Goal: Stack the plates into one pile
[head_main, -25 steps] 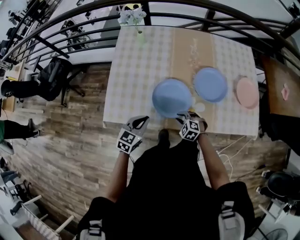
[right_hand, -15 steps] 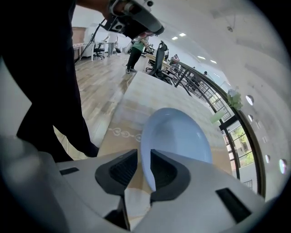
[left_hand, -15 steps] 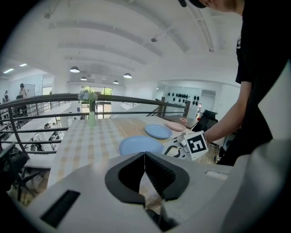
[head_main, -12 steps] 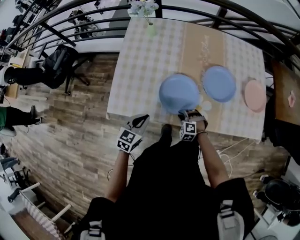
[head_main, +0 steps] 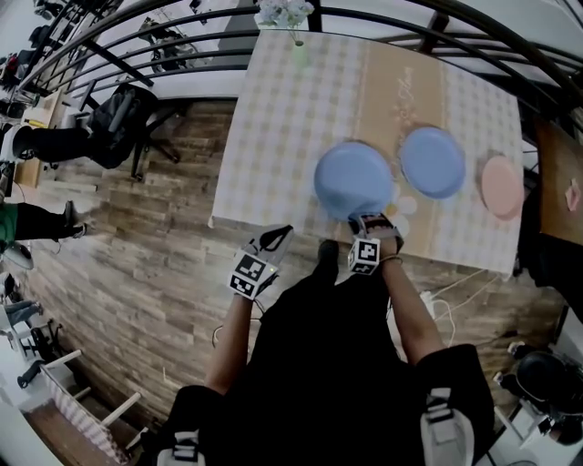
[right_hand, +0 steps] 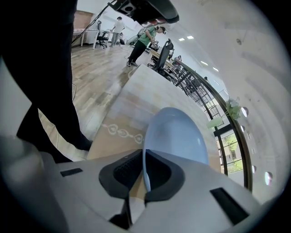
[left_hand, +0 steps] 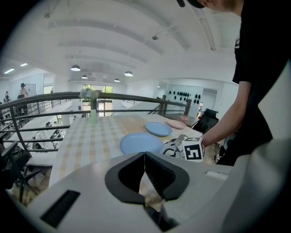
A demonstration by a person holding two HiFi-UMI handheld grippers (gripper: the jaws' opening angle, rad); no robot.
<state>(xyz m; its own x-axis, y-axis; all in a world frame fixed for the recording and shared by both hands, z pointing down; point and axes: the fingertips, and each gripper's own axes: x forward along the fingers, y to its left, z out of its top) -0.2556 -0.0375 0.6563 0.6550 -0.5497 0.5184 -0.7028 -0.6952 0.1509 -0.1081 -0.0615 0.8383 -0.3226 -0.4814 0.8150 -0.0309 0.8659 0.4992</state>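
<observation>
Three plates lie on the checked table: a large blue plate nearest me, a smaller blue plate to its right, and a pink plate at the far right. My right gripper sits at the large plate's near rim. In the right gripper view its jaws have just been closing, and that gripper is now clamped on the thin rim of the blue plate. My left gripper hangs just off the table's near edge, shut with nothing in it.
A vase of flowers stands at the table's far edge against a curved black railing. Wooden floor lies to the left of the table. A second wooden table stands at the right. An office chair is at the far left.
The right gripper has rolled and dropped onto the large blue plate's near rim, and its jaws have closed there. The left gripper stays off the table's edge.
</observation>
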